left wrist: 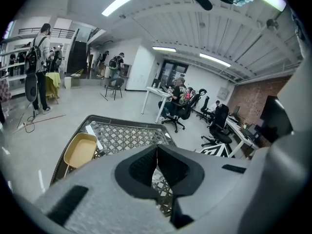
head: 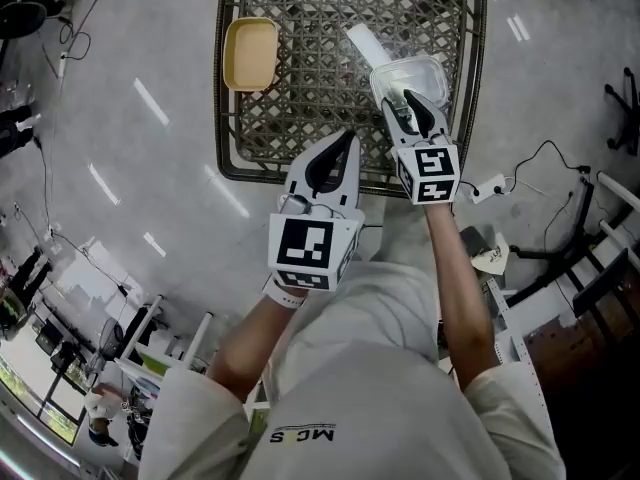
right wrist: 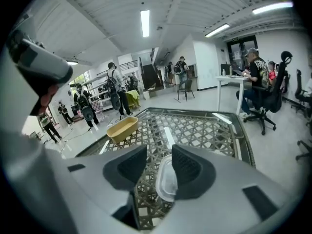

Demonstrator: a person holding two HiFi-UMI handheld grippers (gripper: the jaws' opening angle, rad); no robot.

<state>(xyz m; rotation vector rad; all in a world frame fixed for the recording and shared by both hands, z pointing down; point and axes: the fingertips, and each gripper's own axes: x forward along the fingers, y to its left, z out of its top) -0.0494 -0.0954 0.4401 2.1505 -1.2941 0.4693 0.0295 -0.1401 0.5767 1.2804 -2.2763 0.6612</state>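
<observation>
A dark metal lattice table (head: pixel 228 128) fills the top of the head view. On it lie a yellow tub (head: pixel 251 53) at the left edge, a clear plastic container (head: pixel 430 73) at the right, and a white strip (head: pixel 362 40) beside it. My right gripper (head: pixel 412 100) is open, its jaws just over the near edge of the clear container (right wrist: pixel 168 179). My left gripper (head: pixel 345 140) hovers at the table's near edge, shut and empty. In the left gripper view the jaws (left wrist: pixel 157 150) meet above the lattice (left wrist: pixel 126 135), and the yellow tub (left wrist: pixel 80 150) lies to the left.
A power strip with cables (head: pixel 488 186) lies on the grey floor right of the table. Office chairs and desks with seated people (left wrist: pixel 178 94) stand beyond it. A person with a backpack (left wrist: pixel 41 67) stands at far left. The yellow tub (right wrist: pixel 122 128) is far left in the right gripper view.
</observation>
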